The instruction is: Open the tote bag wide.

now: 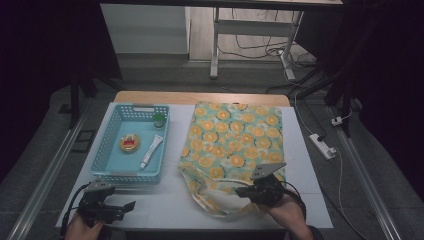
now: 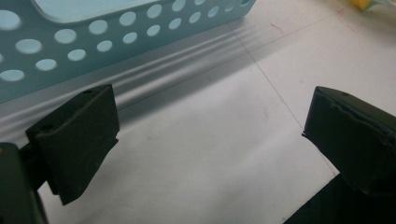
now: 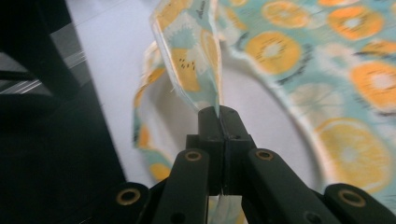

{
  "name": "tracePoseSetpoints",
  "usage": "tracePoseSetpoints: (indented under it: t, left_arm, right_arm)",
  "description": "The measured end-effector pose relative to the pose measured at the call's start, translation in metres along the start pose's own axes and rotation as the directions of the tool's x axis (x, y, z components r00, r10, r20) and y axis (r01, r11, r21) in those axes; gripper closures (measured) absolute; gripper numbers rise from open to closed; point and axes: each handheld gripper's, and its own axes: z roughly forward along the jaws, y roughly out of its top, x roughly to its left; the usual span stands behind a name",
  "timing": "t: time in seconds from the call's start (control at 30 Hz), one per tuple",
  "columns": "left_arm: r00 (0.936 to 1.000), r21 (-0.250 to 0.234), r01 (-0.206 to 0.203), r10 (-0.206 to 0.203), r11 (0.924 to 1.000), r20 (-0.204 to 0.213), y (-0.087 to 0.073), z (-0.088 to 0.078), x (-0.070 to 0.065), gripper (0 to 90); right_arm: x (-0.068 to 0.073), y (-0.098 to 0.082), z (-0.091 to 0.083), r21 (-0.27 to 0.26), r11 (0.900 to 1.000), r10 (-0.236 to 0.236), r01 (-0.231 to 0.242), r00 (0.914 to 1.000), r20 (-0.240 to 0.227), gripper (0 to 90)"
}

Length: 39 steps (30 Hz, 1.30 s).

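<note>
A cloth printed with orange slices (image 1: pixel 235 135) lies spread on the white table (image 1: pixel 310 165), its near edge bunched up. My right gripper (image 1: pixel 245 191) is shut on that near edge; in the right gripper view the jaws pinch a raised fold of the cloth (image 3: pixel 196 60) at the right gripper tips (image 3: pixel 218 112). My left gripper (image 1: pixel 131 205) rests at the table's front left, open, with bare table between its pads (image 2: pixel 79 140). The light blue basket (image 2: pixel 93 32) stands just beyond it.
The blue perforated basket (image 1: pixel 112 167) at the left holds a small round tin (image 1: pixel 129 143), a white tube (image 1: pixel 151 151) and a small green-capped jar (image 1: pixel 158 119). A power strip (image 1: pixel 322 145) and cables lie off the table's right side. Dark floor surrounds the table.
</note>
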Motion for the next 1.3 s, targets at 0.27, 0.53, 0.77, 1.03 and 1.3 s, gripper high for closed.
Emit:
tracePoseSetpoints:
  t: [0.27, 0.53, 0.77, 1.03, 1.3]
  left_arm:
    - [1.0000, -0.001, 0.005, -0.005, 1.0000, 0.002, 0.000, 0.000, 0.000, 3.6]
    - [1.0000, -0.001, 0.007, -0.007, 1.0000, 0.003, 0.000, 0.000, 0.001, 3.7]
    - [1.0000, 0.000, 0.009, -0.009, 1.0000, 0.004, 0.000, 0.000, 0.001, 3.9]
    - [0.9999, -0.001, 0.011, -0.011, 0.9999, 0.006, 0.000, 0.000, 0.001, 4.1]
    - [0.9999, -0.002, 0.013, -0.013, 0.9999, 0.010, 0.000, 0.000, 0.002, 4.1]
  right_arm:
    - [-0.025, 0.020, -0.007, -0.041, 0.999, 0.000, 0.003, 0.9975, 0.071, 89.7]
    - [-0.056, 0.040, -0.006, -0.041, 0.999, 0.007, -0.002, 0.9919, 0.127, 89.8]
    - [-0.091, 0.054, 0.002, -0.052, 0.998, 0.033, -0.025, 0.9865, 0.160, 89.9]
    - [-0.124, 0.071, 0.015, -0.054, 0.998, 0.050, -0.040, 0.9781, 0.202, 89.9]
    - [-0.152, 0.084, 0.025, -0.062, 0.996, 0.080, -0.067, 0.9673, 0.241, 89.9]
